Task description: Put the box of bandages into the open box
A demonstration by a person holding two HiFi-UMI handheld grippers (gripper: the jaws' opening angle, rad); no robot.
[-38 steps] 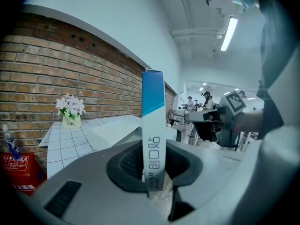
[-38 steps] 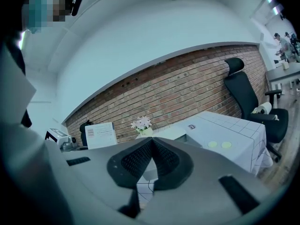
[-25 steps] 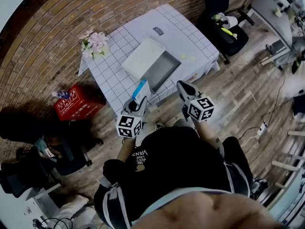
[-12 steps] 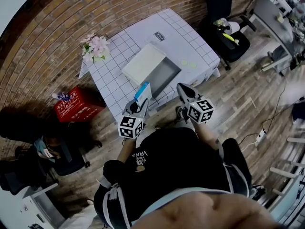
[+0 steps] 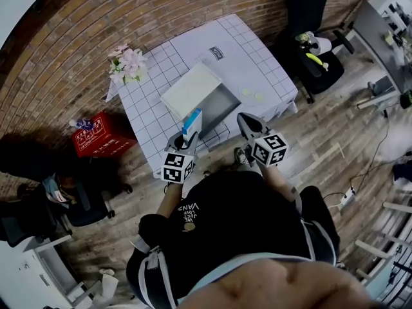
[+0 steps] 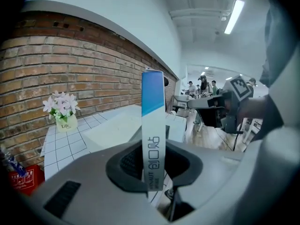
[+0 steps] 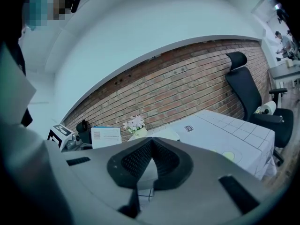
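bandages picked up, not yet in the open box

left gripper point(image 5: 187, 139) clamps the upright box of bandages point(image 6: 153, 125) over the table's point(image 5: 251, 56) near edge. the open box point(image 5: 219, 103), at its 1 o'clock, looks empty, its lid point(image 5: 192, 82) at 10 o'clock. right gripper point(image 7: 150, 165), jaws together on nothing, hovers at 3 o'clock. carrying over and release remain.

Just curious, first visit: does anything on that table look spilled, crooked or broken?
Nothing stands out. The open box lies flat on the table, the flowers stand upright, and the left gripper holds the bandage box upright.
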